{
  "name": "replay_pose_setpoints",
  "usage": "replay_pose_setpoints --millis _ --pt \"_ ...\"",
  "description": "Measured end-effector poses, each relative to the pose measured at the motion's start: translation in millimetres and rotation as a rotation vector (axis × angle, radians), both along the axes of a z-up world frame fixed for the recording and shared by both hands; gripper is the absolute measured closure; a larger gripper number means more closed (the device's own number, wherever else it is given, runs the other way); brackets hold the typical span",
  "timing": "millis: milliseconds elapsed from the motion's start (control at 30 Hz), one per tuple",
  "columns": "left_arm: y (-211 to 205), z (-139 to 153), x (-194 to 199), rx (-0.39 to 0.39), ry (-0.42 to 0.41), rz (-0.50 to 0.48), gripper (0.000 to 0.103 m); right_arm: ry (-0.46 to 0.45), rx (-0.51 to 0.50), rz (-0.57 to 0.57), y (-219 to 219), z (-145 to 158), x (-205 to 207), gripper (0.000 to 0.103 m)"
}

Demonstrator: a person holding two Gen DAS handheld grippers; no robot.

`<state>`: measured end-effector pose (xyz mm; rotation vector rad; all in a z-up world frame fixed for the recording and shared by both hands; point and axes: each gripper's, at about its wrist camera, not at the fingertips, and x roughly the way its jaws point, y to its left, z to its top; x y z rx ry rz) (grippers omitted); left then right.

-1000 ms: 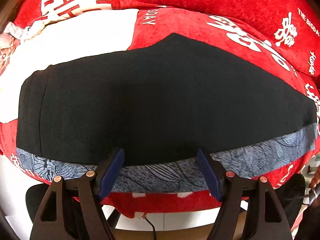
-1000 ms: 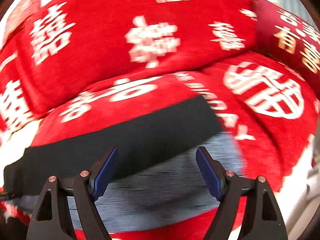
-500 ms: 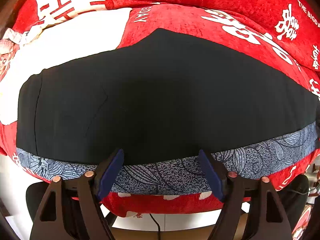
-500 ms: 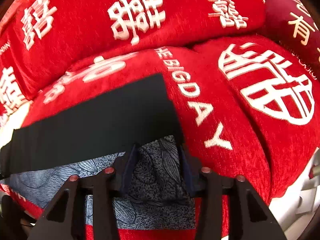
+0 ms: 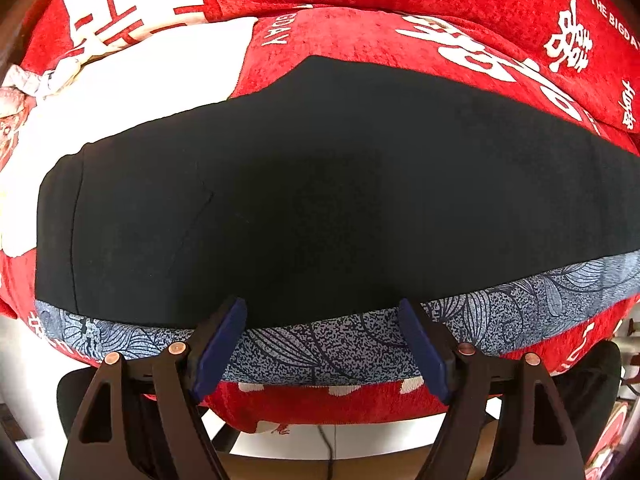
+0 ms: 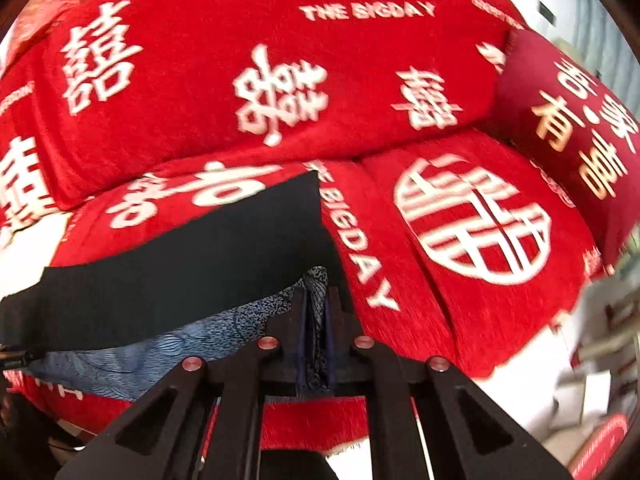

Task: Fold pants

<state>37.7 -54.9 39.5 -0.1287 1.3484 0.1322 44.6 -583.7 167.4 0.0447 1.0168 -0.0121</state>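
Observation:
Black pants (image 5: 320, 192) lie flat across a red sofa seat, with a blue patterned layer (image 5: 344, 344) showing along the near edge. My left gripper (image 5: 320, 336) is open, its blue pads straddling that patterned edge at the seat front. In the right wrist view the pants (image 6: 180, 272) stretch to the left, and my right gripper (image 6: 316, 320) is shut on the patterned fabric (image 6: 316, 292) at the pants' right end, lifting it slightly.
The sofa cover (image 6: 472, 272) is red with white characters, with back cushions (image 6: 260, 80) behind and a dark red pillow (image 6: 568, 128) at right. A white patch (image 5: 140, 76) of the cover lies left of the pants. Floor and clutter (image 6: 600, 380) show at right.
My right gripper closed from wide open onto the patterned end of the pants and raised it. My left gripper stayed open at the front edge, edging slightly closer.

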Motion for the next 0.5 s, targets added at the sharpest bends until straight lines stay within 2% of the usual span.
replay_pose_setpoints --millis 33,67,133,167,200,233,300,367,433,467,500 --pt "0 1 0 0.002 -0.003 -0.005 0.024 0.01 0.0 -0.024 -3 -2 0 0.095" --pt "-1 2 0 0.002 -0.007 -0.011 0.024 -0.005 -0.066 -0.03 -1 -2 1 0.1" --pt "-2 2 2 -0.004 -0.007 -0.02 0.024 -0.022 -0.229 -0.044 4 -8 6 0.1" --pt "-2 2 2 -0.01 -0.006 -0.021 0.024 -0.003 -0.209 -0.049 -1 -15 10 0.1" --pt "-2 0 2 -0.018 -0.003 -0.019 0.024 0.034 -0.097 -0.048 -12 -24 16 0.101" --pt "-2 -2 2 -0.023 0.001 -0.016 0.024 0.057 -0.047 -0.057 -18 -30 19 0.102" --pt "-2 -2 0 -0.026 -0.007 -0.014 0.024 0.08 -0.065 -0.066 -25 -38 19 0.102" --pt "-2 -2 0 -0.025 -0.009 -0.017 0.024 0.08 0.024 -0.019 -27 -44 13 0.102" --pt "-3 -2 0 -0.026 -0.007 -0.015 0.024 0.074 0.149 -0.018 -36 -55 6 0.093" --pt "-3 -2 0 -0.026 -0.006 -0.014 0.024 0.085 0.201 -0.052 -43 -63 2 0.07" --pt "-3 -2 0 -0.025 -0.006 -0.016 0.024 0.094 0.295 -0.112 -54 -74 -4 0.052"
